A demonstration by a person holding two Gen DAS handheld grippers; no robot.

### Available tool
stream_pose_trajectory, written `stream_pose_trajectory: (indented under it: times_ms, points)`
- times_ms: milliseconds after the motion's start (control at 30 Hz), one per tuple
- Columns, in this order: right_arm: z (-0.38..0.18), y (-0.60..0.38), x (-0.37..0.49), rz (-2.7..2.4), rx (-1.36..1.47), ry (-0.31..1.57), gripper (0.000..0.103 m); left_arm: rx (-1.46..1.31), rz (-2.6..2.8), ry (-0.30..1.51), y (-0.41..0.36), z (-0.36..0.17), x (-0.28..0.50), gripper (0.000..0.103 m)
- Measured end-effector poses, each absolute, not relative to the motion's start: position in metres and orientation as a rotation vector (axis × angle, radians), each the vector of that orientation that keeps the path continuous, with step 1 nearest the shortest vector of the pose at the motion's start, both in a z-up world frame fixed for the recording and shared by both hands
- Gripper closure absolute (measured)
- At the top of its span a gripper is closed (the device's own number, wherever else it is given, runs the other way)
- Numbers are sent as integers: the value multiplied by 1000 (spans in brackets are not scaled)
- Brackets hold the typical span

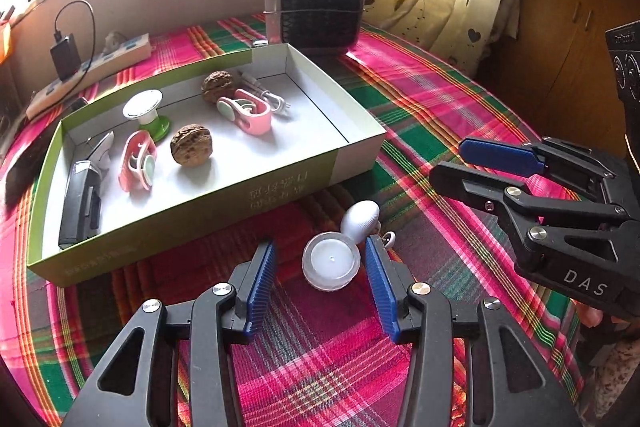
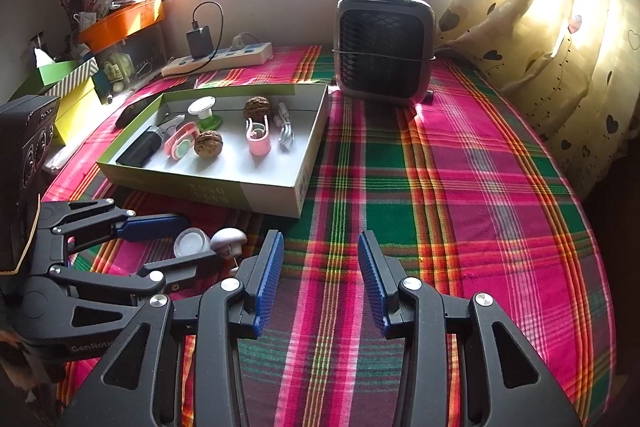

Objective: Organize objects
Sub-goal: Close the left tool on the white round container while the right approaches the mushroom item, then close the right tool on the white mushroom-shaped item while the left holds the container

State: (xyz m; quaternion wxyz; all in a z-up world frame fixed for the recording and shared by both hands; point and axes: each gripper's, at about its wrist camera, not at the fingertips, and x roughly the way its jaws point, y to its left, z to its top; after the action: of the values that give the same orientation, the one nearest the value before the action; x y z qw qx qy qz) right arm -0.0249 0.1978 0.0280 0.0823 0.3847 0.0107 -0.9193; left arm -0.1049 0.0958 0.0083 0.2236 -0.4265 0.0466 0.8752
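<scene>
The left tool [image 1: 320,279] brackets a tealight [image 1: 331,265], blue pads [image 1: 262,279] spread apart.

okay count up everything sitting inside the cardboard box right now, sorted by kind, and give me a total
Inside the shallow green-and-white cardboard box:
Brown wrinkled walnuts: 2
Pink plastic clips with pale green pads: 2
White-topped green-based round stand: 1
Black rectangular device: 1
Silver metal clippers: 1
White coiled cable: 1
Total: 8

There were two walnuts [image 1: 191,144] [image 1: 217,87], two pink clips [image 1: 137,160] [image 1: 245,109], one candle [image 1: 331,260], one box [image 1: 352,155], one heater [image 1: 316,3], and two grippers [image 1: 320,267] [image 2: 320,267].
</scene>
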Motion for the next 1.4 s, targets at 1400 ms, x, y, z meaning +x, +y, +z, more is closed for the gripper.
stream_pose_trajectory:
  times_ms: [1400]
  points:
    - [11, 149, -42, -2612, 1211, 83, 63, -1205, 2475, -19, 48, 7, -102, 76]
